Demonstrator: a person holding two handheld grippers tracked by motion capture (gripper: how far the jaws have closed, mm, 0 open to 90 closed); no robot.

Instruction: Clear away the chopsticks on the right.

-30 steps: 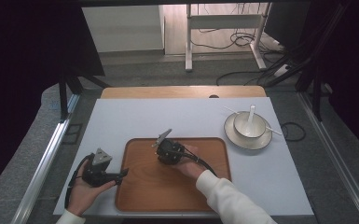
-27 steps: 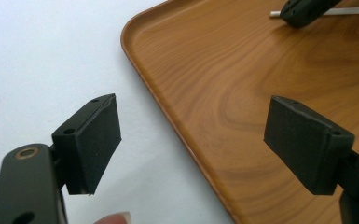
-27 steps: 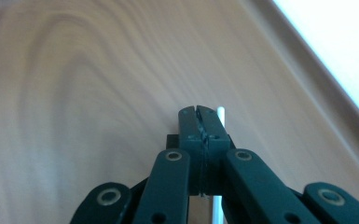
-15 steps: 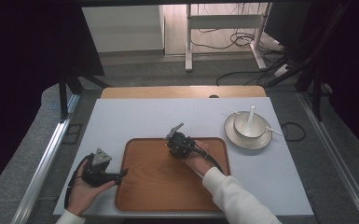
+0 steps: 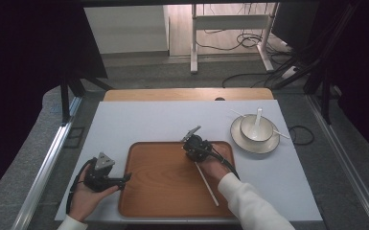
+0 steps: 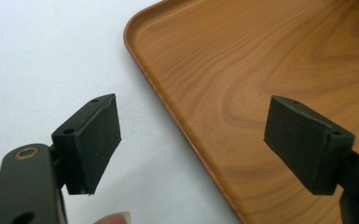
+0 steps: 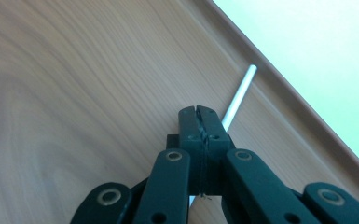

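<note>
A thin white chopstick [image 5: 207, 184] slants over the wooden tray [image 5: 158, 177], trailing back toward the person's sleeve. My right gripper [image 5: 191, 143] is near the tray's far rim and is shut on it. In the right gripper view the jaws [image 7: 198, 112] are pressed together, and the chopstick [image 7: 240, 91] sticks out ahead toward the tray's rim. My left gripper [image 5: 123, 178] rests at the tray's left edge. In the left gripper view its jaws [image 6: 200, 135] stand wide open over the tray's rim [image 6: 168, 107] with nothing between them.
A white bowl [image 5: 256, 128] holding a white spoon [image 5: 257, 117] sits on a saucer [image 5: 242, 141] at the right, with another white stick [image 5: 281, 134] across it. The tray lies on a pale table mat [image 5: 139, 120]. Cables lie on the floor beyond.
My right gripper has moved right and a little away across the tray, carrying the chopstick, whose tail now shows by the sleeve. The left gripper has stayed put.
</note>
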